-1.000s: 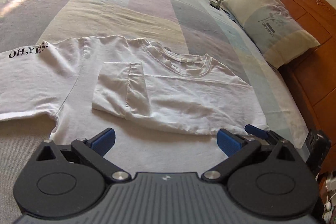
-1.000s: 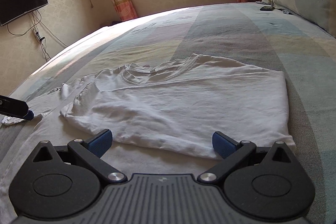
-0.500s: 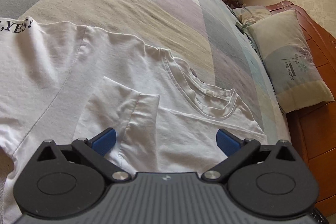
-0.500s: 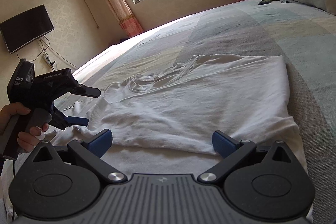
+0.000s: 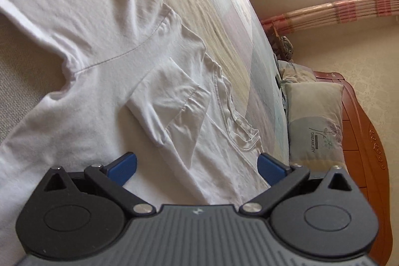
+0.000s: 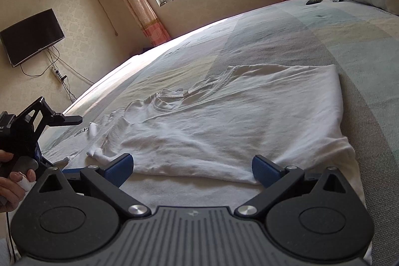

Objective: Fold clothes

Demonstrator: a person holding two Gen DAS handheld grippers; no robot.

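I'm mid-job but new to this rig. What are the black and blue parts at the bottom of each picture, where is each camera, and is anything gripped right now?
Each picture comes from a camera fixed on a hand-held gripper, looking forward along its two blue-tipped fingers. The left gripper is seen from its own camera; the right gripper likewise. Both stand open and hold nothing. On the bed lies a white T-shirt, one side already folded over the middle. The other sleeve, printed with black letters, lies spread out. A pillow rests at the wooden headboard. In the right view, a person's hand holds the left gripper's handle.
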